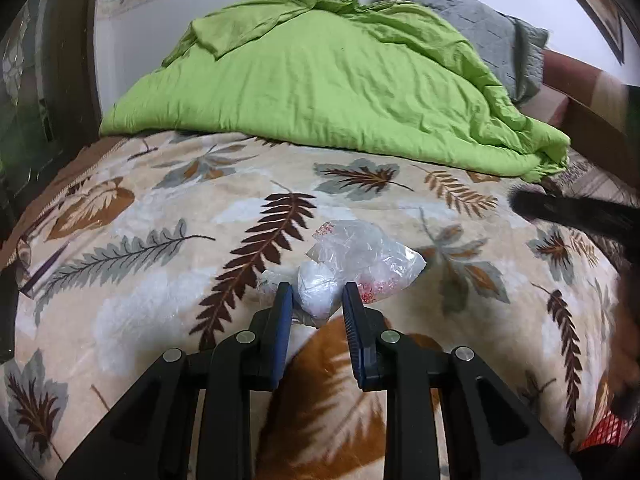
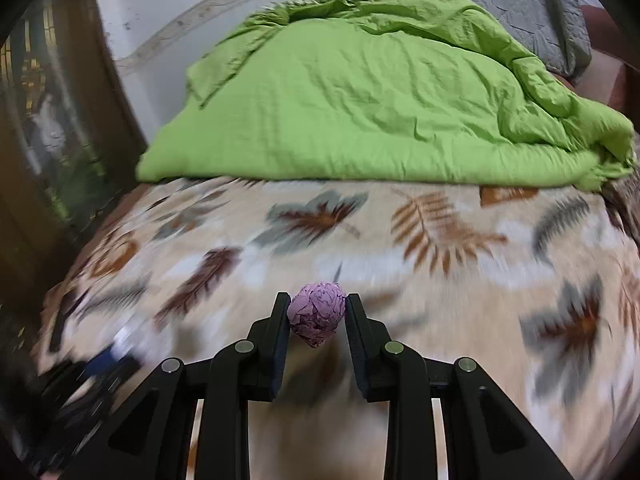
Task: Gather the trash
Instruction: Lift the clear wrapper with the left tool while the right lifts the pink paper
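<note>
- Left gripper [image 1: 316, 300] sits low over the bed, fingers [image 1: 282, 312] spread on either side of a white wad inside a crumpled clear plastic bag [image 1: 360, 260]. They flank it; can't tell if they're actually touching it.
- The bag lies on the leaf-print blanket [image 1: 160, 220], roughly dead center of the left view, with red speckles on part of it.
- Right gripper [image 2: 318, 316] has its fingers [image 2: 356, 320] pinching a crumpled purple paper ball [image 2: 318, 314], both pads touching it.
- A green duvet [image 2: 360, 100] is heaped at 12 o'clock, with a grey pillow [image 2: 520, 8] at 1 o'clock.
- The right view is blurry.
</note>
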`<move>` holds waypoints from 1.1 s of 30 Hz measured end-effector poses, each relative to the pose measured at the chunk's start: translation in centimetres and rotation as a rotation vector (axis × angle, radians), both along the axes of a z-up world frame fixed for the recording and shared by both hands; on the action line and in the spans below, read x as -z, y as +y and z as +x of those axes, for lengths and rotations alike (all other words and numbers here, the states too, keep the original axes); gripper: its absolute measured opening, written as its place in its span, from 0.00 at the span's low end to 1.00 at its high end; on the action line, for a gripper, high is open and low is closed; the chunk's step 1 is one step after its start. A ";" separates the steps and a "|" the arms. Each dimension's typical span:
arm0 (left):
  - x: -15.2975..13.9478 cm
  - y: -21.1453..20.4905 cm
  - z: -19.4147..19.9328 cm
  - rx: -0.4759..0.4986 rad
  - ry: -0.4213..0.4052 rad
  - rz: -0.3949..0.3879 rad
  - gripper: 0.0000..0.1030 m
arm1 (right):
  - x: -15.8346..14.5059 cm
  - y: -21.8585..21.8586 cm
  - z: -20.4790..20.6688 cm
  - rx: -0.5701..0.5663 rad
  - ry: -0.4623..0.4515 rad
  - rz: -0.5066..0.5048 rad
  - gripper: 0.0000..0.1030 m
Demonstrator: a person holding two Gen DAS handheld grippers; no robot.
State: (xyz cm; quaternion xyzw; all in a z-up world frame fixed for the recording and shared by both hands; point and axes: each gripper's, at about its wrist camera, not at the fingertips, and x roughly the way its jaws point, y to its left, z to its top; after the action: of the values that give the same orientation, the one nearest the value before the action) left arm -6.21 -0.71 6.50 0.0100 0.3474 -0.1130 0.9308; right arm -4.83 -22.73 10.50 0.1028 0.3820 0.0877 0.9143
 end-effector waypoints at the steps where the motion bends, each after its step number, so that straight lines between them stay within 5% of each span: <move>1: -0.2 -0.2 -0.5 0.005 -0.009 0.004 0.24 | -0.1 0.0 -1.2 0.004 0.000 0.008 0.29; 12: -2.6 -1.6 -6.5 0.076 -0.084 0.072 0.24 | 0.0 -0.9 -12.5 0.091 -0.026 0.039 0.29; 17: -3.0 -1.5 -9.4 0.071 -0.129 0.108 0.24 | 0.4 -0.8 -13.9 0.111 -0.030 0.043 0.29; 33: -1.1 -2.4 -9.1 0.070 -0.115 0.174 0.24 | 1.4 -0.5 -14.0 0.124 -0.002 0.061 0.29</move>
State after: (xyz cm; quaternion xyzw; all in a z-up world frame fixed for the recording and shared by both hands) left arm -15.30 -3.09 7.61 0.1092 0.3012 -0.1139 0.9404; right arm -18.80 -23.20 9.09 0.1541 0.3711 0.0426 0.9148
